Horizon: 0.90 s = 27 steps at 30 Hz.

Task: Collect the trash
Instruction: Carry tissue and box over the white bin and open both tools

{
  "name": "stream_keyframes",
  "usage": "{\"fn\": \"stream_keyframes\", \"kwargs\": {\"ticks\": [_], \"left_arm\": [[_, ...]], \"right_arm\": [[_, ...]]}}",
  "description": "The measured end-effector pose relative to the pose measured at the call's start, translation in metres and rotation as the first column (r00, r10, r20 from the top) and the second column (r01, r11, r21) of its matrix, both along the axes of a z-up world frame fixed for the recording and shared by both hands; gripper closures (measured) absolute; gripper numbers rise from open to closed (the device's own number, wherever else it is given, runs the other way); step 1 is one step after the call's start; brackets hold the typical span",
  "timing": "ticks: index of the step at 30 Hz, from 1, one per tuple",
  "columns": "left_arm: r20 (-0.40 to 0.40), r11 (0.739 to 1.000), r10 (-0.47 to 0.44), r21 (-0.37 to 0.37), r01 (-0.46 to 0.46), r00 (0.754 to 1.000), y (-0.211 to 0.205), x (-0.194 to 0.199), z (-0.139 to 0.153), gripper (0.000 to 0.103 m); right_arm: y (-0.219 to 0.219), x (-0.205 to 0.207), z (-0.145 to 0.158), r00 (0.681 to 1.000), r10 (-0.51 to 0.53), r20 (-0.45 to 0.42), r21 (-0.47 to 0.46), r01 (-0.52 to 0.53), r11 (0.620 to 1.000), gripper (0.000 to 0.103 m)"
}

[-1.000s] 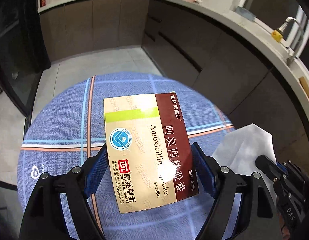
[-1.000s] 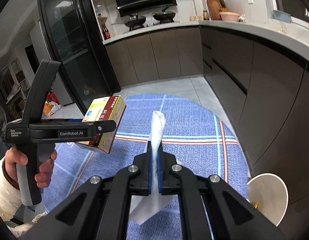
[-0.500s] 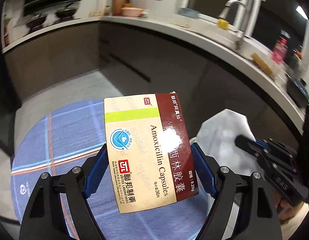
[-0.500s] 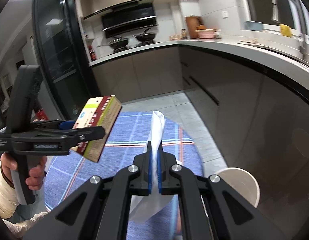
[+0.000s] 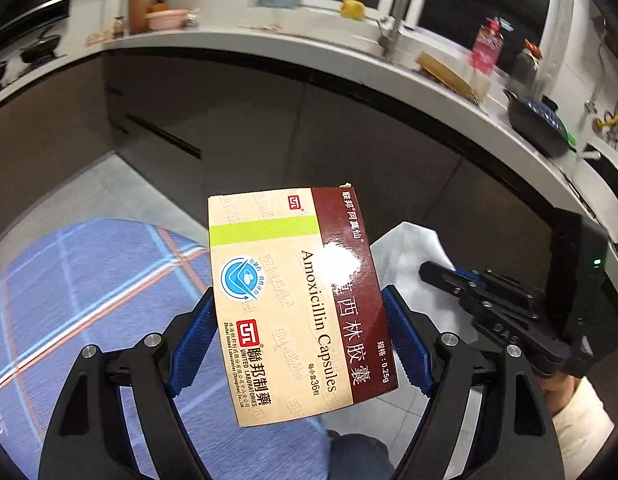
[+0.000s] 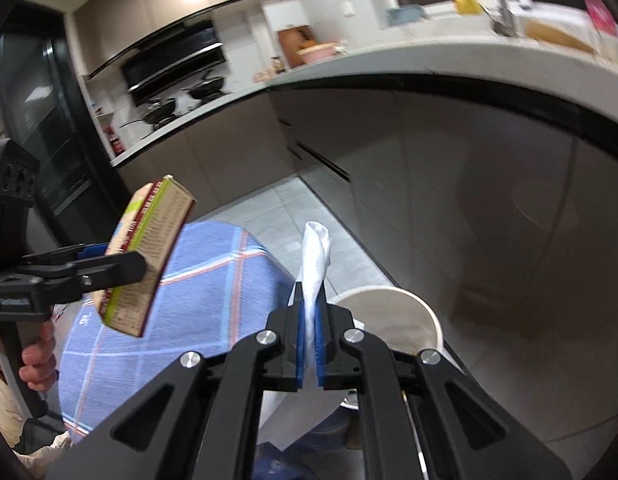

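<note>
Left gripper [image 5: 297, 344] clamped on medicine box [image 5: 293, 296] | right gripper [image 6: 307, 344] pinching white tissue [image 6: 315, 260] | white bin [image 6: 393, 312] just beyond right gripper

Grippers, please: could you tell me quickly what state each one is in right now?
Left gripper: closed on the medicine box.
Right gripper: shut on the white tissue.
</note>
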<state>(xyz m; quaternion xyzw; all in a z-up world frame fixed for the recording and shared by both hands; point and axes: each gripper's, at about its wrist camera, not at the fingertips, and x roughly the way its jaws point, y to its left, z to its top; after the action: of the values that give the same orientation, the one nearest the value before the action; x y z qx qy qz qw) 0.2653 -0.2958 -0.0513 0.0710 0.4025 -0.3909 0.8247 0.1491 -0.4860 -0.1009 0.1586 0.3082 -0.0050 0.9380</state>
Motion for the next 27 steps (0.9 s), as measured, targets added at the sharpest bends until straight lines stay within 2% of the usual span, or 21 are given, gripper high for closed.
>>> {"fn": "stream_keyframes", "kwargs": {"ticks": [7, 16, 19, 20, 21, 27], "left_arm": [[-0.051, 0.998, -0.047, 0.044, 0.05, 0.998, -0.049, 0.009, -0.031, 0.026], [-0.091, 0.994, -0.056, 0.09, 0.065, 0.994, -0.077, 0.027, -0.062, 0.026], [-0.096, 0.993, -0.053, 0.1, 0.062, 0.994, -0.084, 0.033, -0.068, 0.026], [-0.099, 0.993, -0.05, 0.104, 0.061, 0.994, -0.089, 0.035, -0.07, 0.026], [-0.103, 0.992, -0.05, 0.107, 0.061, 0.993, -0.09, 0.037, -0.073, 0.026], [-0.121, 0.991, -0.047, 0.117, 0.062, 0.991, -0.099, 0.045, -0.085, 0.026]], "right_arm": [[-0.038, 0.007, -0.055, 0.996, -0.06, -0.071, 0.062, 0.064, 0.996, 0.095], [-0.047, 0.044, -0.109, 0.991, -0.04, -0.13, 0.122, 0.056, 0.991, 0.093], [-0.049, 0.055, -0.122, 0.989, -0.037, -0.141, 0.131, 0.056, 0.99, 0.076], [-0.049, 0.058, -0.125, 0.989, -0.038, -0.14, 0.133, 0.057, 0.99, 0.065], [-0.049, 0.063, -0.126, 0.989, -0.04, -0.14, 0.132, 0.058, 0.989, 0.059], [-0.058, 0.062, -0.134, 0.989, -0.05, -0.138, 0.123, 0.068, 0.99, 0.059]]}}
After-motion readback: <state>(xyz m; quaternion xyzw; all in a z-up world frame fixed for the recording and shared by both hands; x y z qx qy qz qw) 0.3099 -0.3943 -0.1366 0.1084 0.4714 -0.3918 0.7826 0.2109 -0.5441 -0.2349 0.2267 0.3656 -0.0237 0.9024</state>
